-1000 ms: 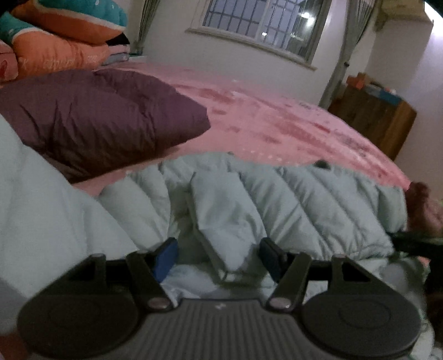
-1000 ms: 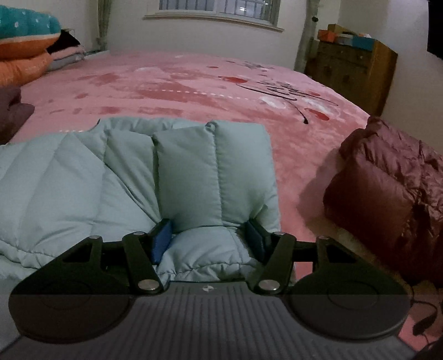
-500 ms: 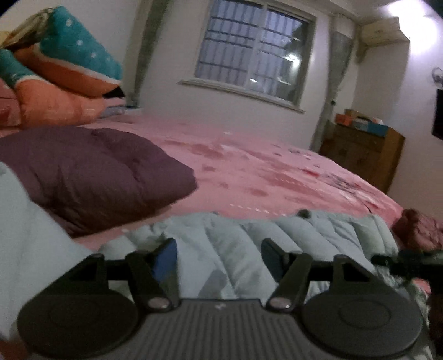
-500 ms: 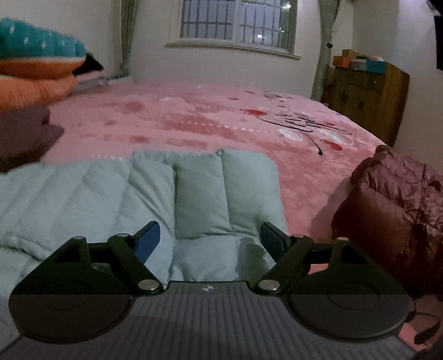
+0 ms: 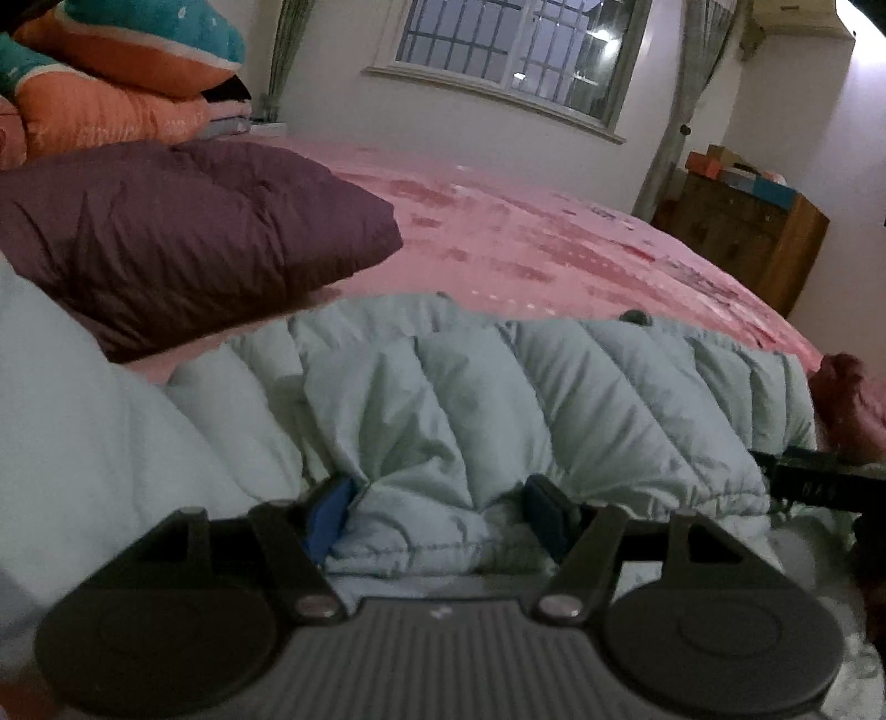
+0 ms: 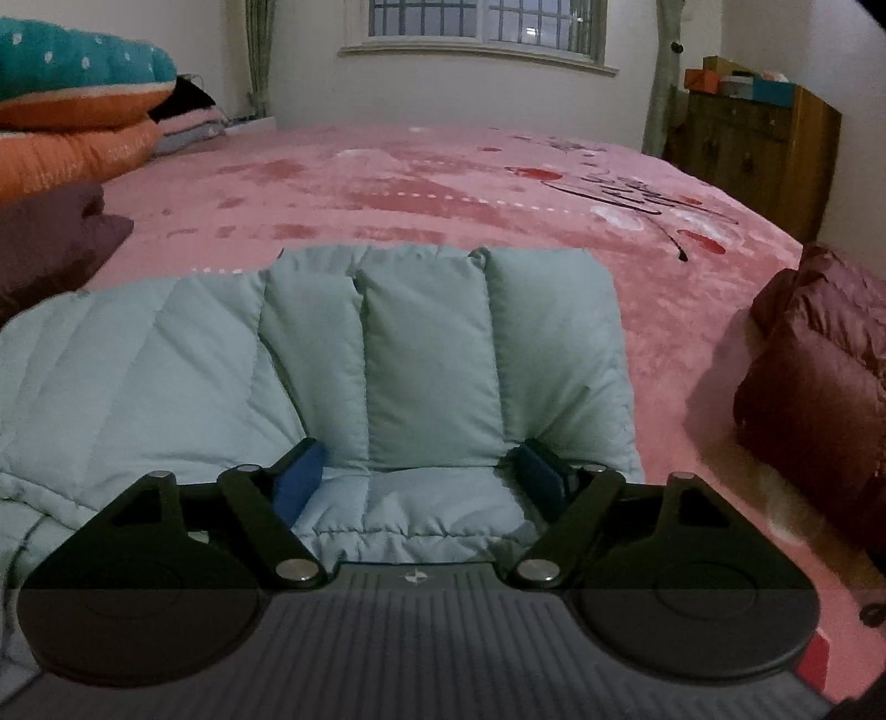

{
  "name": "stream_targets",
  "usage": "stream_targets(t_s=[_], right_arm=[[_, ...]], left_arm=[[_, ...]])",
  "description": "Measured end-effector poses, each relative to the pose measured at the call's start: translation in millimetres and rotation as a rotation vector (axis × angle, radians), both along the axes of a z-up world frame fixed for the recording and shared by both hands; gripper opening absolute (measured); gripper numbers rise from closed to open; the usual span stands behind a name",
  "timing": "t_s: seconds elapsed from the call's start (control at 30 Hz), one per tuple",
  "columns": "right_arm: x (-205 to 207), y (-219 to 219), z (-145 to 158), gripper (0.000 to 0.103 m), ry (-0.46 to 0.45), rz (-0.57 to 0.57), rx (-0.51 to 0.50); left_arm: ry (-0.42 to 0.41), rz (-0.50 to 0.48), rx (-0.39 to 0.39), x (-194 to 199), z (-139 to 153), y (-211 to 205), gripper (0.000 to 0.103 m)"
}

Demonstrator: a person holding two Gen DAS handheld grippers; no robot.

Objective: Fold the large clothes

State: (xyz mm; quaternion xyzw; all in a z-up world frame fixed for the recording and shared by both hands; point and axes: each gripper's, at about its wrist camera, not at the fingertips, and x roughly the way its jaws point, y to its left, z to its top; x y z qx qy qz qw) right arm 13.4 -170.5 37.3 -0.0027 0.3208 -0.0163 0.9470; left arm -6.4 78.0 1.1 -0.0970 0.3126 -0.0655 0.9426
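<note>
A: How will the pale green puffer coat (image 6: 421,360) handle? It lies spread on the pink bedspread (image 6: 421,183), between the folded purple jacket (image 5: 183,238) and the dark red jacket (image 6: 819,382).

B: By its look it is light, soft and springy. The quilted panels hold air, so any fold will likely puff back up unless it is pressed flat, and the smooth shell seems slippery. The stitched hem is the firmest place to take hold (a pinch on a fat panel would probably slide off).

A: And where are the tools now?

B: The left gripper (image 5: 437,498) has its jaws spread with a bunched ridge of coat hem lying between them; the fabric touches the blue pads but is not pinched. The right gripper (image 6: 415,471) is the same, jaws apart astride the hem at the coat's right end.

A: What differs from half a second back?

B: Both grippers have come down again. Then they were lifted with nothing between the fingers and more of the window (image 6: 482,22) in view; now they are lowered onto the hem, roughly where they sat a second ago.
</note>
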Motion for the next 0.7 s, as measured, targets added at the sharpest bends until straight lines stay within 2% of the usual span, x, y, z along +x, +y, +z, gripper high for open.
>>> stream_targets(t_s=[0.2,0.33,0.57,0.7], right_arm=[[5.0,7.1,0.9,0.103,0.004,-0.026,-0.032],[-10.4,13.7,17.8,0.103,0.025,-0.063,-0.066],[-92.7,17.6,55.6,0.103,-0.088,-0.146,-0.042],[-146.3,25.0,55.2,0.103,-0.118,-0.145,-0.050]], left_arm=[[-0.011,0.009,0.009,-5.8,1.5,0.0,0.070],[-0.058,0.014,0.016,-17.9,16.0,-2.2,0.070],[-0.179,0.040,0.013,-56.6,53.9,-3.3,0.071],[-0.199,0.107,0.028,-81.6,68.9,1.6,0.081]])
